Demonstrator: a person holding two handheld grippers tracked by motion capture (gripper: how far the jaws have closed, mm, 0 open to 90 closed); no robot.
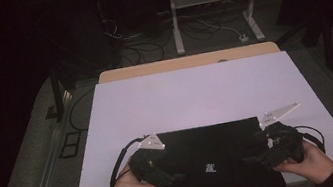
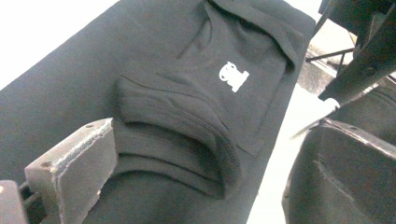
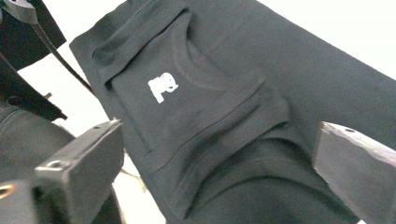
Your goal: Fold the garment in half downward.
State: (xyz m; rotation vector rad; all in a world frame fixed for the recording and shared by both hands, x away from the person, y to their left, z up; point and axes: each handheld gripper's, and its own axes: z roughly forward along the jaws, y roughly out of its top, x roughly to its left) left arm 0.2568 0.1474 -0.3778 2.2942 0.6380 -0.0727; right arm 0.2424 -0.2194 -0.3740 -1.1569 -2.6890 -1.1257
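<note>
A folded black garment [image 1: 207,142] with a small white logo [image 1: 210,168] lies on the near edge of the white board [image 1: 195,94]. My left gripper [image 1: 175,178] hangs over its left edge and my right gripper [image 1: 251,158] over its right edge, each held in a hand. In the left gripper view the jaws of the left gripper [image 2: 205,177] stand wide apart above the garment's folded sleeve [image 2: 187,135], and nothing is pinched. In the right gripper view the right gripper [image 3: 217,168] is likewise open above the cloth [image 3: 261,70], beside the logo [image 3: 162,87].
The white board rests on a wooden table [image 1: 190,61]. Beyond the table stand a light metal frame [image 1: 214,10] and loose cables [image 1: 138,52] on a dark floor. Bare board stretches from the garment to the table's far edge.
</note>
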